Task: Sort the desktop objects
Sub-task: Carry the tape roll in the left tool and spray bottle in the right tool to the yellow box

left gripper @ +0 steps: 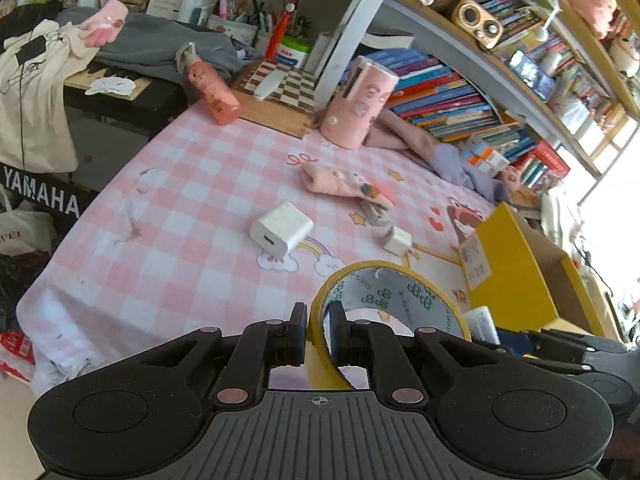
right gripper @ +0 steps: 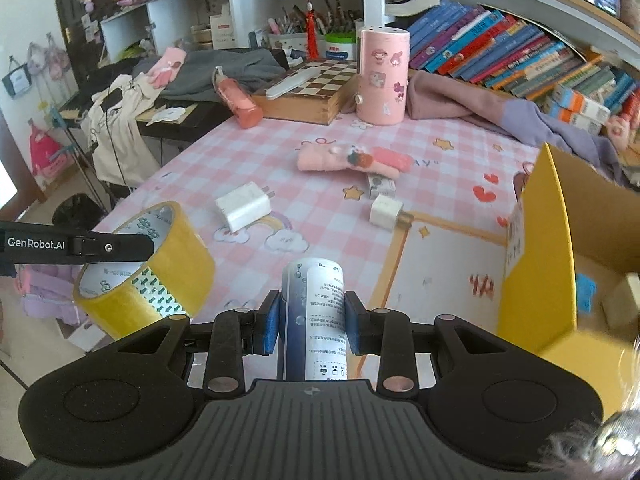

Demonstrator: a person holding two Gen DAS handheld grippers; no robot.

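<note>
Both tongs loaded — left tongs (left gripper: pixel 316 334) clamped on the tape roll (left gripper: pixel 390 304), right tongs (right gripper: pixel 310 322) gripping a bottle (right gripper: pixel 314 320) near the yellow box (right gripper: pixel 536 264); chargers (right gripper: pixel 244 206) and a sock (right gripper: pixel 352 160) wait on the worktop (right gripper: pixel 320 132).

- The left wrist view looks forward and down along its tongs (left gripper: pixel 319 334), close above the bench (left gripper: pixel 192 200), toward the pink canister (left gripper: pixel 358 104).
- The right wrist view faces the same pink canister (right gripper: pixel 383 76), from slightly farther right.
- Both views share the bench (right gripper: pixel 248 152), canister and bookshelf.
</note>
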